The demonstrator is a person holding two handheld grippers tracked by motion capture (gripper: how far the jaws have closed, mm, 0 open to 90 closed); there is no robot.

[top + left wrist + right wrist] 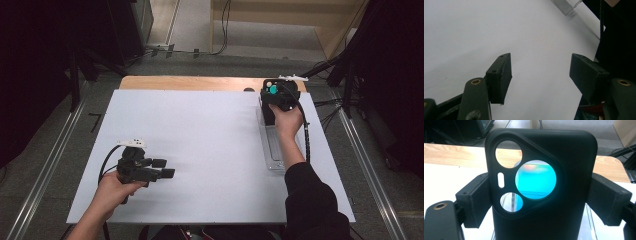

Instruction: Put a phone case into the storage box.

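- Phone case: black, with a raised camera panel pierced by three round cut-outs and one small slot. It stands upright between the jaws of the right tongs, near the far right corner of the surface. A teal patch shows through the largest cut-out.
- Right tongs: held in the person's right hand, pads pressed against both long sides of the phone case, so the grip is on the case. In the high view they sit just above the far end of the tray.
- Clear tray: transparent, long and narrow, lying along the right edge of the surface, under the right hand and forearm.
- Left tongs: held in the left hand near the front left corner of the surface; jaws stand wide apart with nothing between them, the white sheet below.
- Surface: white sheet over a wooden top, whose bare strip shows along the far edge.
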